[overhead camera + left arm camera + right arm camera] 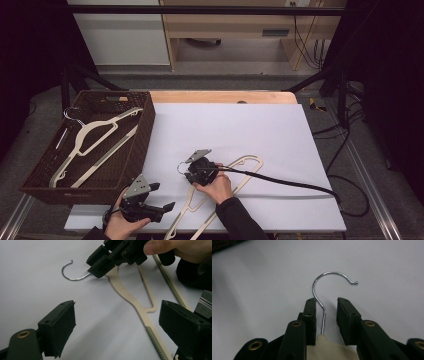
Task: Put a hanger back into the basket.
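Our right gripper [186, 172] is down on the white sheet [260, 130] at the neck of the cream plastic hanger with a chrome wire hook [322, 302]. In the right gripper view the jaws straddle the hook's straight stem: one pad looks to sit right against the wire, the other stands off with a gap, so nothing is clamped and we call those jaws open. The hook's curve arcs out just past the fingertips, and the cream body runs back beneath the gripper towards our wrist.

Our left gripper [167, 197] hangs near the table's front edge, jaws spread wide with bare sheet between them; the hanger's ribbed arm passes just beside one jaw.

Off to the left gripper's far side sits the dark brown woven basket [145, 130], a second cream hanger [90, 132] lying inside it.
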A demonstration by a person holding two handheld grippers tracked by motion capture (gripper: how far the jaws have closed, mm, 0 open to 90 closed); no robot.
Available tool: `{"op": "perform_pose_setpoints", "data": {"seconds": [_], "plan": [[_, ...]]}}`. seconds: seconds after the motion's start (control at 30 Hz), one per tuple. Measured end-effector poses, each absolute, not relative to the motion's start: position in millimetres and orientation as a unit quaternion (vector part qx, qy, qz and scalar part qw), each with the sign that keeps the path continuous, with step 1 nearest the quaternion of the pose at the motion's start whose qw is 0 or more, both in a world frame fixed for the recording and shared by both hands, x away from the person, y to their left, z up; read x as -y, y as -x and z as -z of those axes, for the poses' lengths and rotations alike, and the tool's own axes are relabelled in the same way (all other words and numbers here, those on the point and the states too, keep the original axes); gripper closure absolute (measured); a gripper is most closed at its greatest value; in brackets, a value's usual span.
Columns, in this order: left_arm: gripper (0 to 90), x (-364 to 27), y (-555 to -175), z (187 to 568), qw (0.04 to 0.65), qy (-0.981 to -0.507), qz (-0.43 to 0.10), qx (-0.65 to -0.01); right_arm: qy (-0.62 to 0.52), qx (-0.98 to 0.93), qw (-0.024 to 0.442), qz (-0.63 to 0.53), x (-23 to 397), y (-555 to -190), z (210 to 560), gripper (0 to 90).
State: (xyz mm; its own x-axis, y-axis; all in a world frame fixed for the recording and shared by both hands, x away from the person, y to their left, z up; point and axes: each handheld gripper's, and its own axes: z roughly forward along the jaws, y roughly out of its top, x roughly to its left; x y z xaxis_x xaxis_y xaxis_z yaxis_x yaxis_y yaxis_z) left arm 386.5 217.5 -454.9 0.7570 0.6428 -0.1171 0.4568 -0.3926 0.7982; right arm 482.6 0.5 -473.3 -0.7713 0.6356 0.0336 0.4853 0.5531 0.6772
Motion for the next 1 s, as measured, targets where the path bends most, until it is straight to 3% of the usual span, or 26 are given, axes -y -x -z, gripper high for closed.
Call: {"op": "perform_pose_setpoints", "data": {"seconds": [0.3,0.73,1.0], "plan": [[13.4,-216.6,-386.8,455.3,0.438,-0.828,-0.104,-0.333,-0.327,-0.877,0.102,-0.336,0.0,-479.7,472.1,87.2],[13.5,-213.4,-388.8,454.9,0.435,-0.83,-0.099,-0.334,-0.371,-0.863,0.078,-0.335,-0.3,-480.4,469.8,89.1],[16.3,-198.1,-402.5,456.2,0.431,-0.832,-0.068,-0.343,-0.364,-0.86,0.086,-0.346,2.0,-476.8,463.4,89.2]]}}
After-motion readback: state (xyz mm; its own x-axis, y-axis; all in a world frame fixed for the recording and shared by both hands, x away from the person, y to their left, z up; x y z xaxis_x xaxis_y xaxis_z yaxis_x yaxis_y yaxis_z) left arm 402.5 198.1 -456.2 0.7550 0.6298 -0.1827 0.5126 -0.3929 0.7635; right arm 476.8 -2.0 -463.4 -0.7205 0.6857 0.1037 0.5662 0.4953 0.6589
